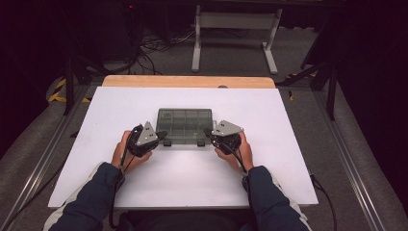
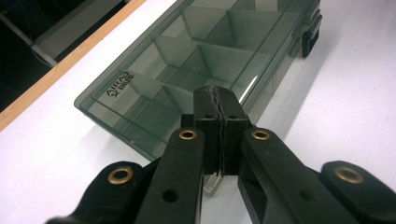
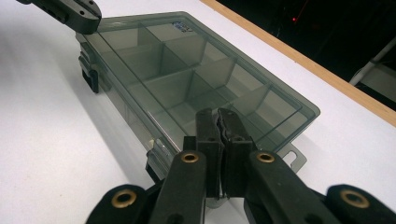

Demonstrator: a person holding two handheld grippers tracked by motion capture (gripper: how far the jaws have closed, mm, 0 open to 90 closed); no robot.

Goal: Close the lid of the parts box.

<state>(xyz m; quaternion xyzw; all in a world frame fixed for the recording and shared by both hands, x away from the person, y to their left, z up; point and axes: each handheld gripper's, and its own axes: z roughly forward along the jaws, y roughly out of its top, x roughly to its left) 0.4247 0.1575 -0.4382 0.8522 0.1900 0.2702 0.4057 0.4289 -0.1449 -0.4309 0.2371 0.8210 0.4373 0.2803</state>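
**Fingers together at both front corners of the closed organizer box**

Fingers (image 2: 205, 122) on my left gripper (image 1: 161, 135) are pressed together, nothing between them; same for my right gripper (image 1: 208, 131). Organizer box (image 1: 184, 125) is the landmark: smoky clear plastic, divided compartments, all look empty. It lies flat on the white table (image 1: 288, 144), mid-table. Left gripper tip sits at the box's front-left corner, right gripper tip at its front-right corner, both just over the lid edge; contact hard to tell. Two dark latches (image 1: 167, 142) on the box's front side, near me, look snapped down. Lid still closed. Judgement: very early, nothing opened yet. Left to do: likely pop both latches, then lift the lid.
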